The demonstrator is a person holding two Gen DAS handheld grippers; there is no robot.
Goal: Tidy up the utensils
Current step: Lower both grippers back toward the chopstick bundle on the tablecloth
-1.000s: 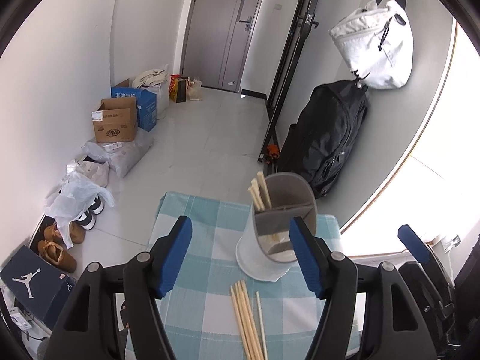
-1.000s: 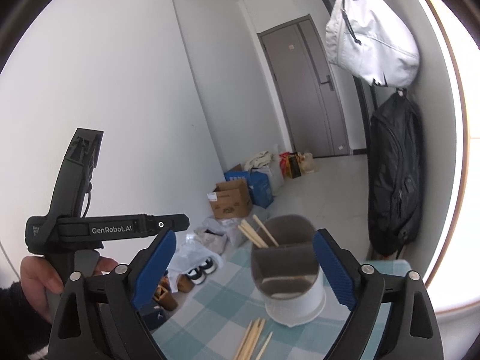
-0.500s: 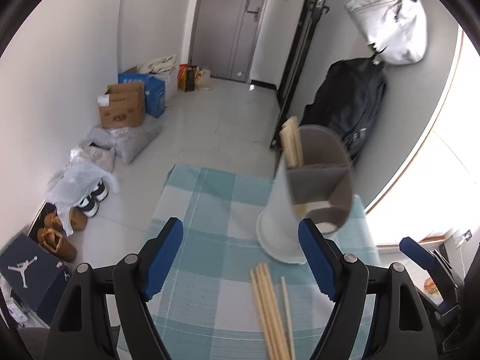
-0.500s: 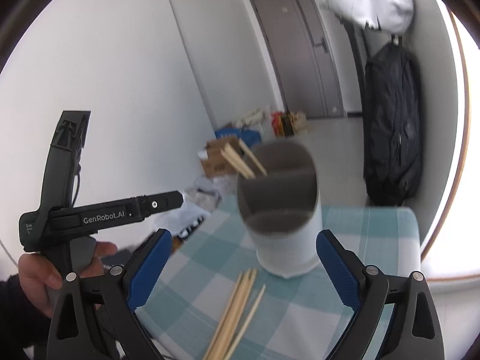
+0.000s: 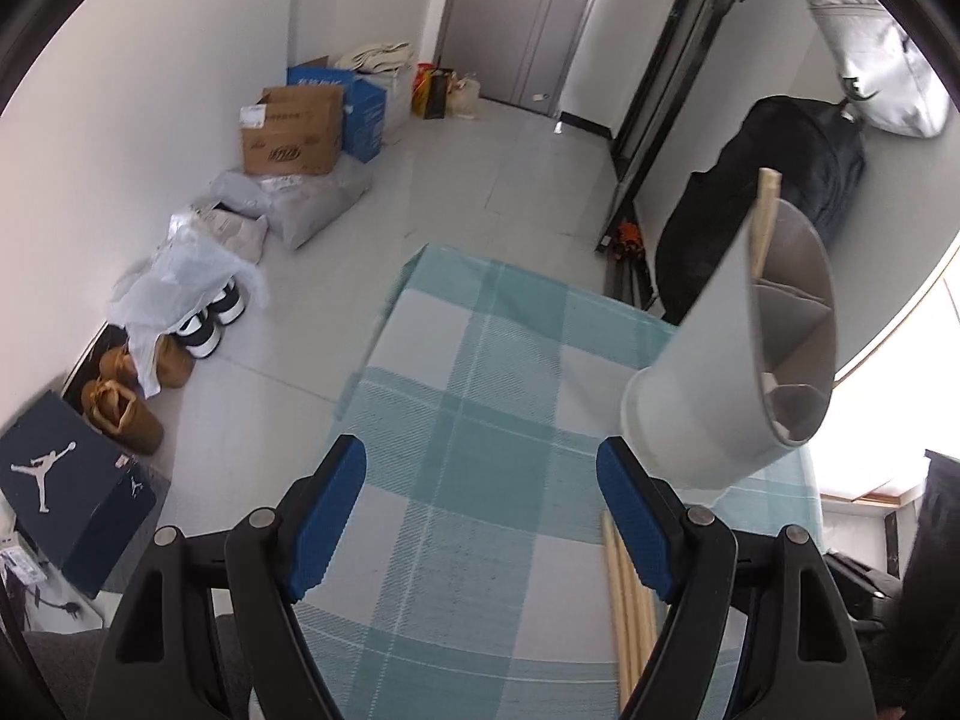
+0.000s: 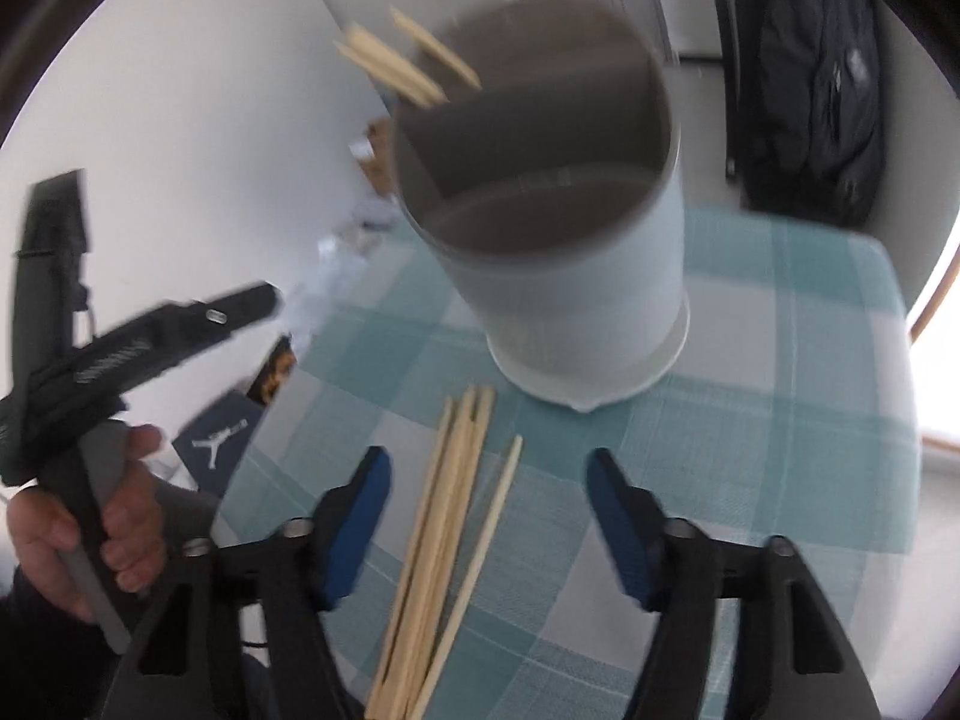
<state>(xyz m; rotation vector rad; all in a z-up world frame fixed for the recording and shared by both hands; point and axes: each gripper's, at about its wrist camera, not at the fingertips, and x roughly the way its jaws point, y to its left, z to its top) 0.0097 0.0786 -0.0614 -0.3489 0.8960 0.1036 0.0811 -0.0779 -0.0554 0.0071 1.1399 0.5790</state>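
Note:
A white cylindrical holder [image 6: 576, 276] with grey dividers stands on the checked teal cloth [image 6: 780, 420], with a few chopsticks [image 6: 396, 66] in its far section. Several loose wooden chopsticks [image 6: 444, 540] lie on the cloth in front of it. My right gripper [image 6: 489, 528] hangs over them. Its jaws are closing with the chopsticks between them, and the pads touch nothing. My left gripper [image 5: 480, 516] is open over bare cloth with nothing between its fingers. In its view the holder [image 5: 720, 372] is to the right and the loose chopsticks [image 5: 627, 594] sit behind the right finger.
A hand [image 6: 114, 528] holds the left gripper's handle at the left of the right wrist view. Beyond the table's left edge, shoes [image 5: 210, 324] and cardboard boxes [image 5: 288, 132] line the floor. A black backpack [image 5: 774, 198] leans behind the holder.
Both grippers have sunk toward the table. The right one tipped down over the loose chopsticks and its jaws narrowed. In the left view the holder slid to the right.

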